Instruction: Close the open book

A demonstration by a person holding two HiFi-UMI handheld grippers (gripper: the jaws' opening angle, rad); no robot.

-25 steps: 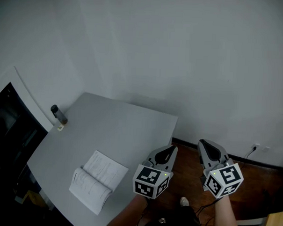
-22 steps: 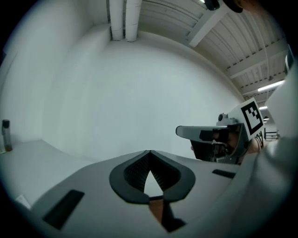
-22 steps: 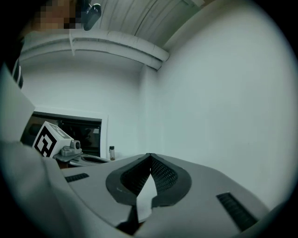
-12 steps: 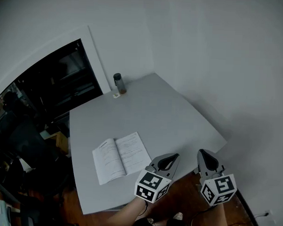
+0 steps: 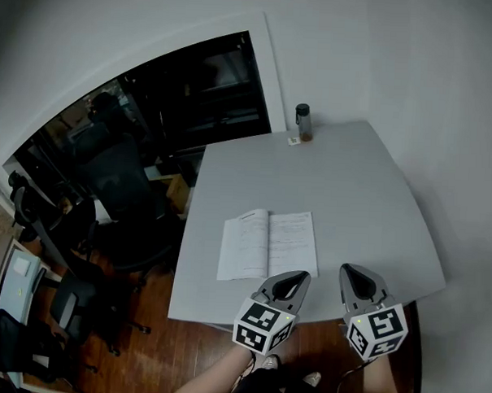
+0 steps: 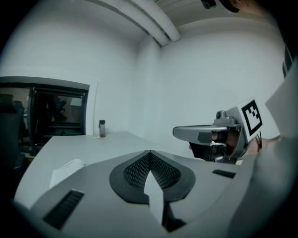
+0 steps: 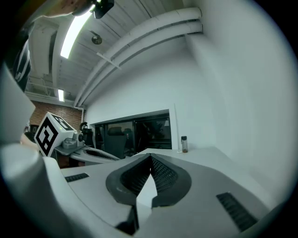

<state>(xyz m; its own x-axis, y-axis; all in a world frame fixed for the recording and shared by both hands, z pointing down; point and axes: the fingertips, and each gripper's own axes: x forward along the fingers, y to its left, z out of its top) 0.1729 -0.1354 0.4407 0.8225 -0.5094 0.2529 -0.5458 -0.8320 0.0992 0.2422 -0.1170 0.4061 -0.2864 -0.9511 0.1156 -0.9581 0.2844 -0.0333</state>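
Observation:
An open white book [image 5: 268, 245] lies flat, pages up, on the grey table [image 5: 352, 188], close to its near edge. The left gripper view catches one edge of the book [image 6: 68, 168] low at the left. My left gripper [image 5: 289, 282] hovers over the table's near edge just short of the book, jaws shut and empty [image 6: 150, 152]. My right gripper [image 5: 353, 277] hangs beside it to the right, also shut on nothing [image 7: 150, 156]. Each gripper shows in the other's view: the right gripper [image 6: 205, 133] and the left gripper [image 7: 91, 153].
A small dark bottle [image 5: 303, 122] stands at the table's far edge, also in view as the bottle [image 6: 101, 128] and the bottle [image 7: 184, 144]. Black office chairs [image 5: 120, 186] stand left of the table before a dark glazed opening [image 5: 194, 79]. White wall runs along the right.
The head view has swung round: the table and book moved from lower left to straight ahead, and the dark opening came into view. Both grippers stay low in frame, shut.

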